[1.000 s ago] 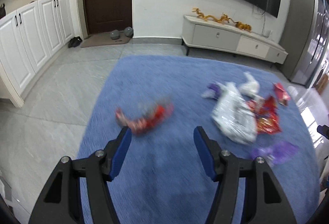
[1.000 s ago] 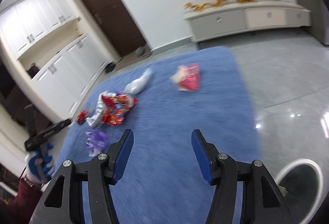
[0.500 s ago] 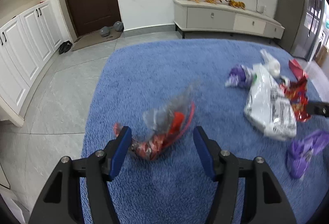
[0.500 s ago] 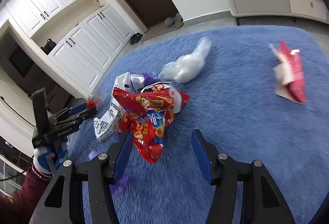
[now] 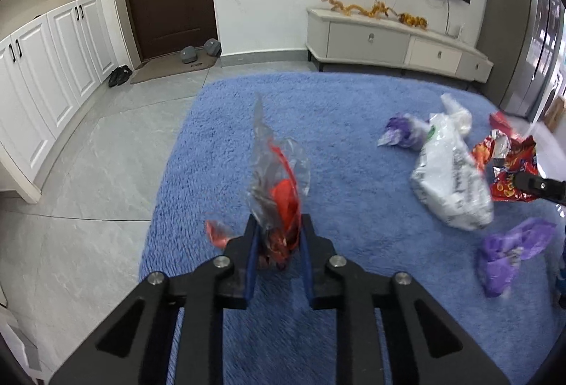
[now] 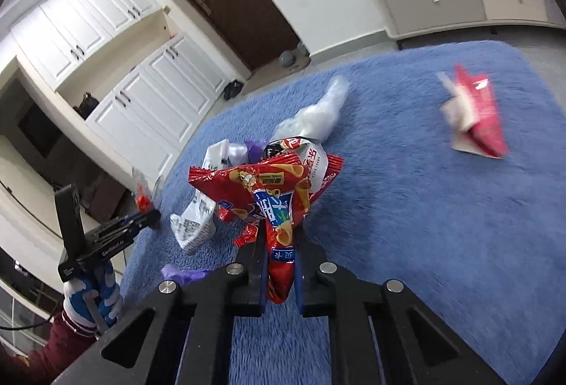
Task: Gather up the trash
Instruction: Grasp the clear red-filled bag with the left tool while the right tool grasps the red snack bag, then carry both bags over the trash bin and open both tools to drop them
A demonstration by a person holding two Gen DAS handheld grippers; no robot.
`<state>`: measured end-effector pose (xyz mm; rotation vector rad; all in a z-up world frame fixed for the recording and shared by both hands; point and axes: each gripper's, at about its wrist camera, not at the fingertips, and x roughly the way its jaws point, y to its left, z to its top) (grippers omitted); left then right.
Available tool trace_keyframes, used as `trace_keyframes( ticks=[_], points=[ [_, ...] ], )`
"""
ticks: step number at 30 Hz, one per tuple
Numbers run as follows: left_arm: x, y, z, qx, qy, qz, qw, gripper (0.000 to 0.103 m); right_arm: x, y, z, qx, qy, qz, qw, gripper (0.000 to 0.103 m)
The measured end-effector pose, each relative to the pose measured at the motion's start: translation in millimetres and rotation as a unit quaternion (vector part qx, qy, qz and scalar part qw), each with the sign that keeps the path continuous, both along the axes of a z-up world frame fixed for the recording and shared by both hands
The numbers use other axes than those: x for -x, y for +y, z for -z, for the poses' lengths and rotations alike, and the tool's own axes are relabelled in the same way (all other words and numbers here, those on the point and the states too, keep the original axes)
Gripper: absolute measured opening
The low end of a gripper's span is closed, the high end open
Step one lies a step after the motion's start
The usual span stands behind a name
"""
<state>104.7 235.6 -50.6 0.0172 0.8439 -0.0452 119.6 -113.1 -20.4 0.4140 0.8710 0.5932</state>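
a: where does the litter lie?
b: on the rug (image 5: 346,123). the clear wrapper (image 5: 279,183) stands between the left gripper (image 5: 277,243) jaws, toward the rug's left edge.
a: and to its right?
b: the big crumpled bag (image 5: 449,183), a small wrapper (image 5: 506,250) in front of it.
a: the chip bag (image 6: 272,194)?
b: in the right gripper (image 6: 279,264) jaws, the folded packet (image 6: 474,112) lying apart on the right.

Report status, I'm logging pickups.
Left hand-held gripper shut on clear-red wrapper. Right hand-held gripper shut on red chip bag. Nothing blocking.
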Motion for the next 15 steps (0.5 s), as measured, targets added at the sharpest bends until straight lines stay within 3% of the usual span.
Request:
trace_keyframes(
  ticks=[11, 15],
  points=[
    [57.8, -29.1, -60.0, 0.071, -0.064, 0.028, 0.9950, 0.017, 73.8, -65.9, -32.2, -0.015, -0.037, 0.083, 0.996, 0.010],
    [68.6, -53.6, -73.8, 0.078, -0.074, 0.052, 0.9929, 0.016, 99.9, -91.4, -39.7, -0.025, -0.044, 0.115, 0.992, 0.010]
  ],
)
